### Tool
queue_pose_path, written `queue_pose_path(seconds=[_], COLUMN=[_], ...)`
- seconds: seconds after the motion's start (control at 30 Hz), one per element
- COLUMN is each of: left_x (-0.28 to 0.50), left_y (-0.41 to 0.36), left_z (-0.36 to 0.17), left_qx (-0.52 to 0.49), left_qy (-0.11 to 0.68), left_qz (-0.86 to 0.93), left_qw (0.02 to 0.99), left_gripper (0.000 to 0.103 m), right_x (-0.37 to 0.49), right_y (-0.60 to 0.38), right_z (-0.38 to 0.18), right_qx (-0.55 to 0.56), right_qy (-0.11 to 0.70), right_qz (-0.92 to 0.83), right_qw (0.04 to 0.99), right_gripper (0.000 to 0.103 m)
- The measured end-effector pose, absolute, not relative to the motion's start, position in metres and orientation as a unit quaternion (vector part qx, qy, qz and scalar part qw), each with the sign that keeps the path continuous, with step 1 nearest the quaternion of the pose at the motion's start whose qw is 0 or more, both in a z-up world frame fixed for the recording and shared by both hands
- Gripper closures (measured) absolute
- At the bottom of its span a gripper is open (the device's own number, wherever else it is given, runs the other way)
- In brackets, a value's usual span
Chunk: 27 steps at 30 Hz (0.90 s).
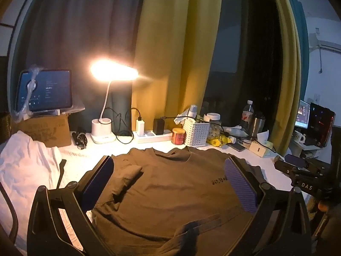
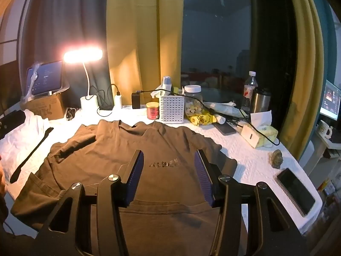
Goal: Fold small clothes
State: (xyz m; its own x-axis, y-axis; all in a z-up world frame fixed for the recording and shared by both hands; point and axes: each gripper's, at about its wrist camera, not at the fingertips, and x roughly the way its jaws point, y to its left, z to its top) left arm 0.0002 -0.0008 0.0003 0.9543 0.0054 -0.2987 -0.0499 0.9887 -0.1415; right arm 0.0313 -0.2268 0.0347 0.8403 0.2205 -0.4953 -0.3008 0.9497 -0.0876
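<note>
Brown t-shirt (image 2: 119, 149) lies spread front-up on the white textured table cover (image 2: 251, 157), collar at 12 o'clock twd the clutter row, hem at 6. Its lower edge is cut off by the frame bottom & partly hidden behind the gripper bodies in both views. Small chest print (image 2: 164, 163) too blurred to read. Sleeve at 10 o'clock is bunched into a soft roll; cotton looks matte, lightly creased, stitched hem line visible.

Left gripper (image 1: 170, 183): jaws spread wide, nothing between them, above the shirt mid-chest; ribbed blue-purple pads (image 1: 240, 187) on black plastic. Right gripper (image 2: 168, 177): jaws also apart, empty, over the shirt's lower chest; whether the tips touch cloth — can't tell.

At 9 o'clock a crumpled white garment (image 1: 23, 166), partly out of frame. Thin black flat tool (image 2: 32, 153) lies beside the shirt at 9. Lit desk lamp (image 2: 83, 55) at 11 blows out detail around it. Perforated white basket (image 2: 171, 108) & glass jar (image 2: 192, 102) at 12; a dark phone (image 2: 295, 192) at 3, near the table edge. Window behind is dark, reflections only.
</note>
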Motion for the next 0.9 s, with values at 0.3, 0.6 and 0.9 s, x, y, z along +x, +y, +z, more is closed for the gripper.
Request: queue_pose_path(seconds=[0.3, 0.6, 0.9], left_x=[-0.002, 0.0002, -0.0012], left_y=[-0.0074, -0.0054, -0.0041], left_z=[0.0041, 0.0056, 0.004], left_qx=[-0.063, -0.068, -0.069], left_qy=[0.14, 0.149, 0.146], left_qz=[0.015, 0.013, 0.008], left_qw=[0.988, 0.986, 0.987], left_gripper=[0.001, 0.001, 0.001], right_x=[0.0282, 0.03, 0.0277], right_y=[-0.2231, -0.2228, -0.2204], right_z=[0.0366, 0.0373, 0.038], right_qx=[-0.084, -0.085, -0.087], right_qy=[0.248, 0.246, 0.244], right_qz=[0.137, 0.133, 0.134], right_qw=[0.955, 0.956, 0.957], right_gripper=[0.051, 0.051, 0.051])
